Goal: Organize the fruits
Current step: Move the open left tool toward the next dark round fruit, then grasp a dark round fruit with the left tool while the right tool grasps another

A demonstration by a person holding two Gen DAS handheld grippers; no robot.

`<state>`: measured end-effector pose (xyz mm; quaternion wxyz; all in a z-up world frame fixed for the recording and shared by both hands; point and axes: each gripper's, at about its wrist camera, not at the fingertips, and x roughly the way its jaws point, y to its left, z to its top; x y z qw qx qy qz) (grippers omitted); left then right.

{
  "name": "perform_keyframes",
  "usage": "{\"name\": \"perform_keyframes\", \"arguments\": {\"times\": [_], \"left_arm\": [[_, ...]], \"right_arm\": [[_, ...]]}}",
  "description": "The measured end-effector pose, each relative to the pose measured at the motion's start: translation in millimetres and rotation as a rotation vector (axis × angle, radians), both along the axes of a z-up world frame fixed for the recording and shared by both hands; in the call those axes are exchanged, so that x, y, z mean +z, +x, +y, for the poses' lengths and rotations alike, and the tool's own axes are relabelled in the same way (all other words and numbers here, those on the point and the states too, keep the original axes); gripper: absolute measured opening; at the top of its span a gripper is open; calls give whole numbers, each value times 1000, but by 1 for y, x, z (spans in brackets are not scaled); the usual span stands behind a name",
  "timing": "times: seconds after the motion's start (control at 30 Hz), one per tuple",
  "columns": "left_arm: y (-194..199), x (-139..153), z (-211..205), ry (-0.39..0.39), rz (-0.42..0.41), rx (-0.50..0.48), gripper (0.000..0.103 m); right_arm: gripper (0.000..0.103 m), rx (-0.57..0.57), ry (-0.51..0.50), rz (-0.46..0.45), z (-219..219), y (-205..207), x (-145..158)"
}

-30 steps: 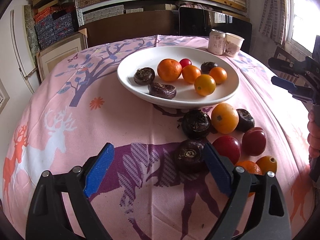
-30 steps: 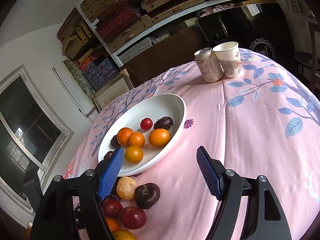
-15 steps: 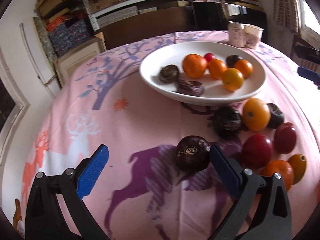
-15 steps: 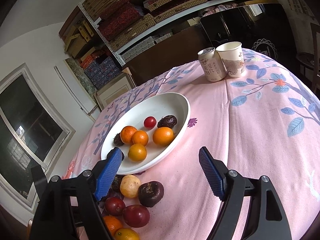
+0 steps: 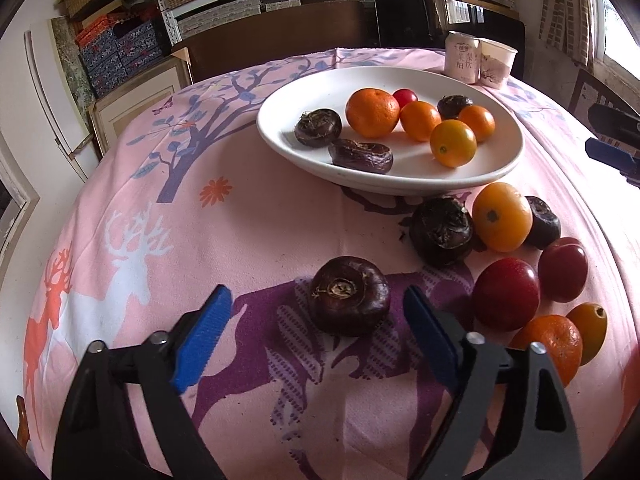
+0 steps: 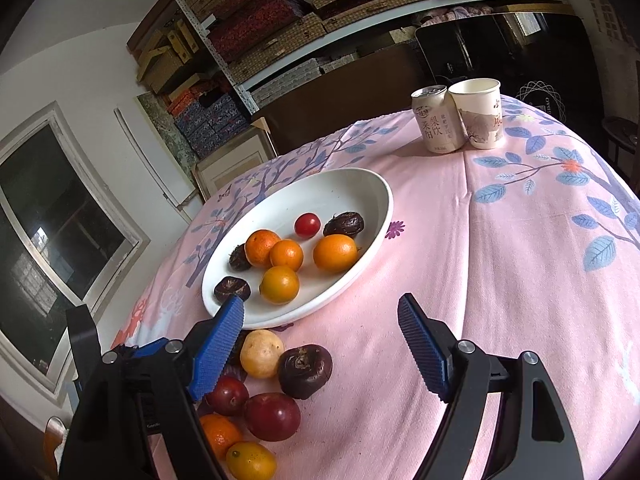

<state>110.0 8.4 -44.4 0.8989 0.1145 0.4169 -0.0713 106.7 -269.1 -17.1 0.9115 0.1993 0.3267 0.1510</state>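
Observation:
A white plate (image 5: 312,92) on the pink tablecloth holds several oranges, a small red fruit and dark water chestnuts. In front of it lies a loose heap: a big chestnut (image 5: 442,230), an orange (image 5: 502,216), two red plums (image 5: 506,294) and a tangerine (image 5: 554,344). One dark chestnut (image 5: 350,300) lies apart from the heap, between the blue pads of my left gripper (image 5: 316,304). Those jaws are closing, with gaps still on both sides of it. My right gripper (image 6: 320,312) hangs open over bare cloth by the plate (image 6: 320,188), right of the heap.
A drink can (image 6: 438,120) and a paper cup (image 6: 480,114) stand at the table's far edge. Shelves of boxes fill the wall behind. The right gripper's blue tip (image 5: 612,156) shows at the right edge of the left wrist view.
The left gripper has shifted so the lone chestnut now sits centred between its pads instead of against the right one. Its jaws widened, then narrowed. The right gripper has hardly moved.

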Motion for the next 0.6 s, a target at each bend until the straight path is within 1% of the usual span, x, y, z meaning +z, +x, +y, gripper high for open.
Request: {"name": "perform_keyframes", "arguments": {"times": [0.07, 0.13, 0.2, 0.3, 0.33, 0.37, 0.47, 0.6], "left_arm": [[2, -3, 0, -16, 20, -10, 72], [1, -3, -1, -27, 22, -19, 68], [1, -3, -2, -25, 22, -22, 68], [2, -3, -1, -41, 30, -29, 64], [2, -3, -1, -46, 32, -32, 62], [2, -3, -1, -51, 34, -36, 60], [2, -3, -2, -50, 35, -40, 59], [2, -4, -3, -52, 37, -37, 60]], "right_arm": [[80, 28, -3, 21, 4, -2, -4], [79, 56, -9, 39, 10, -2, -7], [74, 78, -31, 55, 17, 0, -11], [60, 124, -31, 93, 26, 3, -21], [52, 133, -33, 103, 29, 3, -23], [47, 138, -43, 111, 31, 3, -25], [43, 135, -88, 119, 36, 3, -28], [42, 123, -204, 116, 50, 1, -31]]}}
